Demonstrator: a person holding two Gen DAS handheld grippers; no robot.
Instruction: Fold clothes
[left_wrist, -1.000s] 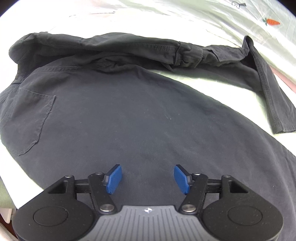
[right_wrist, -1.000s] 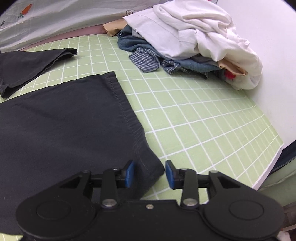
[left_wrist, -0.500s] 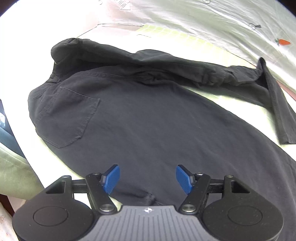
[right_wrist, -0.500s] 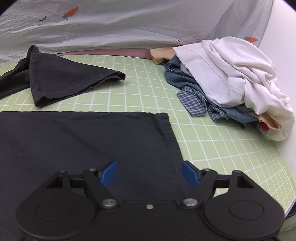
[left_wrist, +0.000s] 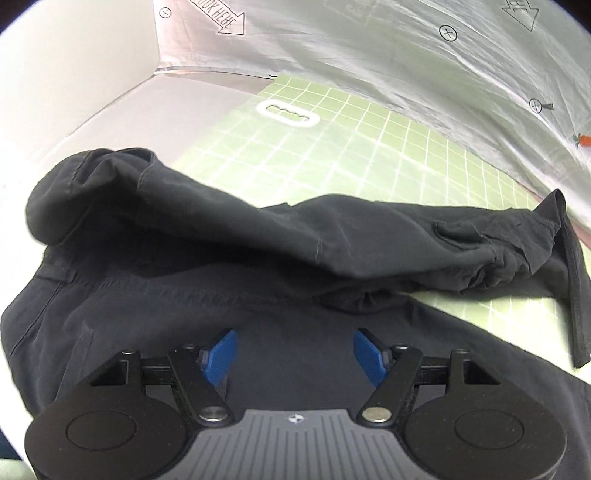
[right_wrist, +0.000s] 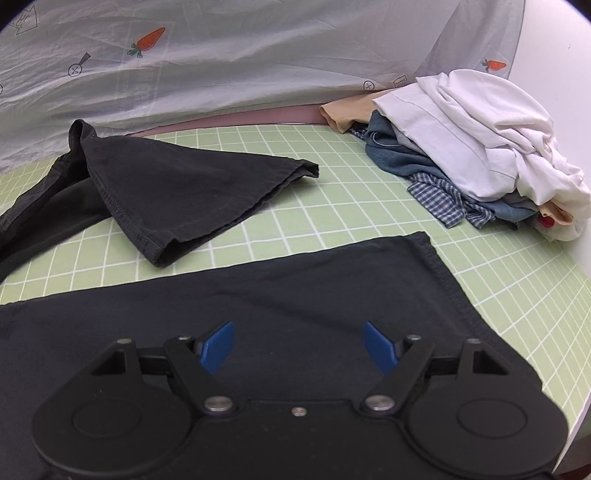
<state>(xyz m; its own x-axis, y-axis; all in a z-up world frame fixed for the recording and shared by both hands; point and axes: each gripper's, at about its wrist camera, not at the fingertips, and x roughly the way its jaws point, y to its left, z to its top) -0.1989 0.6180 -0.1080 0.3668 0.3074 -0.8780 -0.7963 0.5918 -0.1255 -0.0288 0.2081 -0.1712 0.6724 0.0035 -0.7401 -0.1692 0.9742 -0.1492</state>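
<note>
Left wrist view: the left gripper (left_wrist: 294, 350) hovered over the dark charcoal cotton trousers (left_wrist: 258, 295), jaws spread wide, gripping nothing. The far leg lay bunched across the green gridded cutting mat (left_wrist: 388, 147) on the table.

Right wrist view: the right gripper (right_wrist: 299, 347) hung over the near leg's hem, jaws spread. Far right sat a heap of white, denim and checked clothes (right_wrist: 472, 147).

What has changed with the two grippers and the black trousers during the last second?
The right gripper opened and let go of the hem corner of the black cotton trousers, then moved inward over the leg. The left gripper stayed open above the seat. The trousers and the pile of mixed clothes lie unchanged.
</note>
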